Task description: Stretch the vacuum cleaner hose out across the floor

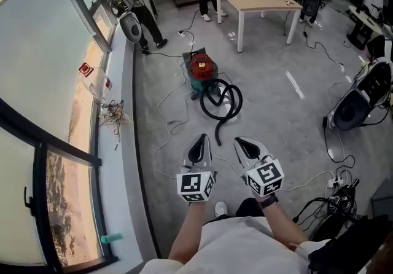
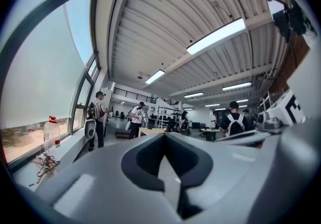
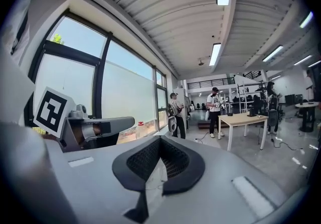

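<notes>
In the head view a red and teal vacuum cleaner (image 1: 201,70) stands on the grey floor ahead, its black hose (image 1: 222,101) coiled in a loop just in front of it. My left gripper (image 1: 198,147) and right gripper (image 1: 244,146) are held side by side over the floor, short of the hose, both shut with nothing between the jaws. In the left gripper view the left gripper (image 2: 166,163) points level into the room; the hose is not seen there. The right gripper (image 3: 159,165) likewise points into the room.
White cables (image 1: 166,119) run over the floor near the vacuum. A wooden table (image 1: 261,1) and several people stand at the back. A window wall and sill (image 1: 126,144) run along the left. A fan-like machine (image 1: 359,99) and cable tangle (image 1: 338,196) sit right.
</notes>
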